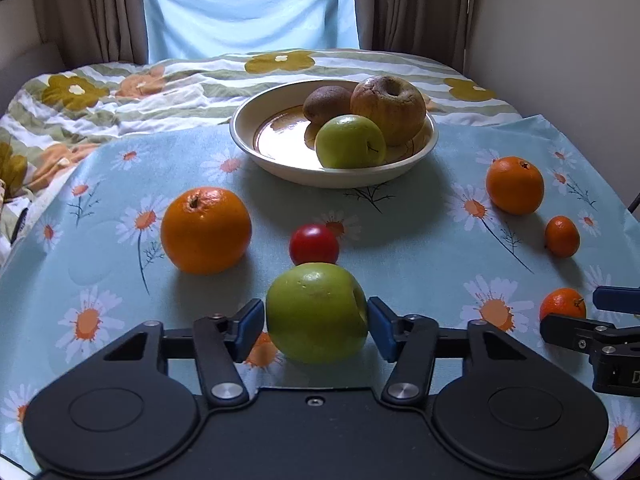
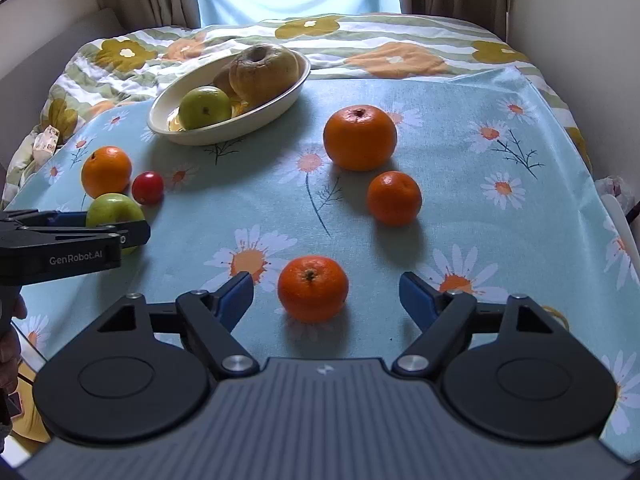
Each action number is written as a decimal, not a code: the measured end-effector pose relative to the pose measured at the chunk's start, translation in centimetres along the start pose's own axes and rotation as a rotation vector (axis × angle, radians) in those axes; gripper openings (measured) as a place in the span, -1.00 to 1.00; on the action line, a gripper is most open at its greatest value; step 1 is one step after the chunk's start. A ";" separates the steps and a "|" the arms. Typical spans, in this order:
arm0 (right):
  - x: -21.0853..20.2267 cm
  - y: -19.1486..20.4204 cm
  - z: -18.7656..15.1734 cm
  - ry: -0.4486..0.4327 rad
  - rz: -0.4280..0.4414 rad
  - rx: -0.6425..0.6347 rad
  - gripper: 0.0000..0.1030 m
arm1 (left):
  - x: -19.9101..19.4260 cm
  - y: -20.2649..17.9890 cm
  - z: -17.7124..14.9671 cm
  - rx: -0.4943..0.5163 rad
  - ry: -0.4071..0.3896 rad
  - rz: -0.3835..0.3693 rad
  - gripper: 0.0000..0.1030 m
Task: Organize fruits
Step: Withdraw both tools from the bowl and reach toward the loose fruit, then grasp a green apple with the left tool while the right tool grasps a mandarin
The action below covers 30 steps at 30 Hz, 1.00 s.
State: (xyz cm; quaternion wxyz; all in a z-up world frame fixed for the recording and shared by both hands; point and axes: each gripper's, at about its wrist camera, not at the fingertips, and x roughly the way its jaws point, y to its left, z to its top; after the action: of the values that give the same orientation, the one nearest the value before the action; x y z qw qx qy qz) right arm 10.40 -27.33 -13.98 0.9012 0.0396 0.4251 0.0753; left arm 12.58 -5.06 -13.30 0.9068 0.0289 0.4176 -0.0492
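My left gripper point(image 1: 316, 320) is shut on a green apple point(image 1: 316, 312) that rests on the daisy-print cloth, a blue pad against each side. Just behind it lies a small red fruit point(image 1: 314, 244), with a large orange point(image 1: 206, 230) to the left. My right gripper point(image 2: 326, 296) stands open around a small mandarin point(image 2: 313, 289), with a gap on both sides. A cream bowl point(image 1: 328, 178) at the back holds a second green apple point(image 1: 350, 142), a wrinkled brown apple point(image 1: 390, 110) and a kiwi point(image 1: 326, 102).
Beyond the right gripper lie another mandarin point(image 2: 394, 199) and an orange point(image 2: 360, 137). A flowered quilt point(image 2: 120, 56) is bunched behind the bowl. Walls close in on both sides, and curtains hang at the back. The cloth's right edge point(image 2: 612, 216) drops off.
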 end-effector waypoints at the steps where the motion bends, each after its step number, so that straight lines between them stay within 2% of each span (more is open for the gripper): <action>1: 0.1 -0.1 0.0 0.000 -0.002 0.003 0.78 | 0.0 0.0 0.0 -0.001 0.001 -0.002 0.11; 8: 0.1 0.2 -0.1 0.003 0.004 -0.006 0.51 | -0.2 0.2 0.0 -0.011 0.010 -0.014 0.10; 22: 0.4 0.7 0.1 -0.012 0.002 -0.025 0.30 | -1.3 0.0 -1.1 0.008 0.016 -0.012 0.09; 25: 0.5 0.7 0.1 -0.008 0.021 -0.031 0.05 | -1.3 0.0 -1.2 0.008 0.014 -0.012 0.09; 30: 0.3 1.2 0.0 -0.009 0.016 -0.057 0.04 | -1.9 0.0 -1.6 -0.001 0.004 -0.012 0.09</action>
State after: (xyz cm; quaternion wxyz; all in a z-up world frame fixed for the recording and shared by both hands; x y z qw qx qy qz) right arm 10.40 -26.08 -14.03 0.9033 0.0177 0.4182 0.0942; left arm 10.17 -4.78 -12.86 0.9057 0.0260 0.4196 -0.0541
